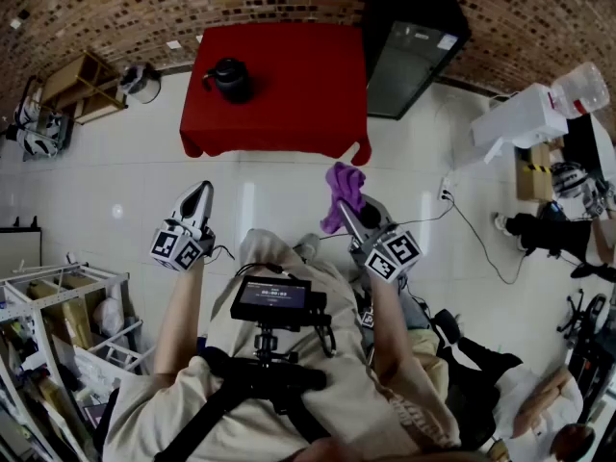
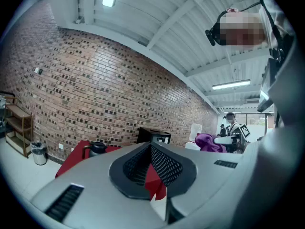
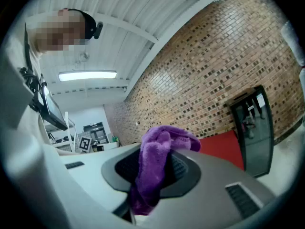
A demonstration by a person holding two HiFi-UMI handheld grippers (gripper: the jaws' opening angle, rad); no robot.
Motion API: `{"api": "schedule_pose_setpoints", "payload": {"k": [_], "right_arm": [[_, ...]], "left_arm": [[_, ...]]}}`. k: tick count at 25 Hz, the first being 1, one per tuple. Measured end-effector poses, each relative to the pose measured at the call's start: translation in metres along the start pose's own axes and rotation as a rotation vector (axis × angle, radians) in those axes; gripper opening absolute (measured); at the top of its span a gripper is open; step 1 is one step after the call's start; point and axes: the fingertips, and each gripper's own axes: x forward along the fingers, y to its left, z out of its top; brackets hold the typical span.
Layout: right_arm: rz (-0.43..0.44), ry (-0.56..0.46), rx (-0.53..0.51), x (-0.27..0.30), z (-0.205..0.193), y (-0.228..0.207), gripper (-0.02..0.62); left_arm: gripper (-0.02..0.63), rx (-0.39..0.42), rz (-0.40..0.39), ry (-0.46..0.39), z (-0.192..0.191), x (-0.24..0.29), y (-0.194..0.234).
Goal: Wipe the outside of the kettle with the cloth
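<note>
Past the black chest-mounted screen (image 1: 270, 299), the left gripper (image 1: 199, 192) is closed on nothing and the right gripper (image 1: 348, 212) pinches the fluffy purple cloth (image 1: 343, 189), with the black kettle (image 1: 231, 78) well apart on the red-draped table (image 1: 308, 94); the loosely hanging cloth could slip free on approach.

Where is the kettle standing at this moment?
In the head view the kettle stands on the left part of the red table, near the brick wall, with the black cabinet at the table's right.
</note>
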Motion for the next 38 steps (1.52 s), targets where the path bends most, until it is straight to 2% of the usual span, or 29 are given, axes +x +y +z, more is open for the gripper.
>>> {"api": "schedule_pose_setpoints", "payload": {"k": [8,13,18,21,29,32,33,34,38], "right_arm": [[0.004,0.025,0.021,-0.001,-0.003,-0.022,0.101],[0.005,0.042,0.016,0.010,0.001,-0.033,0.101],[0.003,0.050,-0.005,0.030,0.012,-0.042,0.101],[-0.006,0.046,-0.003,0.046,0.019,-0.049,0.101],[-0.017,0.030,-0.015,0.115,0.043,-0.067,0.101],[-0.021,0.017,-0.015,0.141,0.055,-0.074,0.101],[-0.023,0.015,-0.012,0.148,0.058,-0.077,0.101],[-0.022,0.019,-0.013,0.156,0.060,-0.081,0.101],[-0.012,0.038,-0.030,0.182,0.067,-0.095,0.101]], "left_arm": [[0.003,-0.217,-0.099,-0.034,-0.001,0.008,-0.009],[0.003,-0.384,-0.171,-0.043,-0.007,0.023,-0.001],[0.003,-0.327,-0.147,0.016,-0.010,0.049,0.021],[0.003,-0.308,-0.162,0.040,-0.007,0.068,0.036],[0.003,-0.235,-0.163,0.046,0.010,0.120,0.098],[0.022,-0.205,-0.191,0.087,0.011,0.143,0.119],[0.048,-0.198,-0.192,0.102,0.009,0.150,0.127],[0.069,-0.192,-0.187,0.115,0.006,0.157,0.136],[0.069,-0.181,-0.143,0.149,-0.009,0.182,0.174]]}}
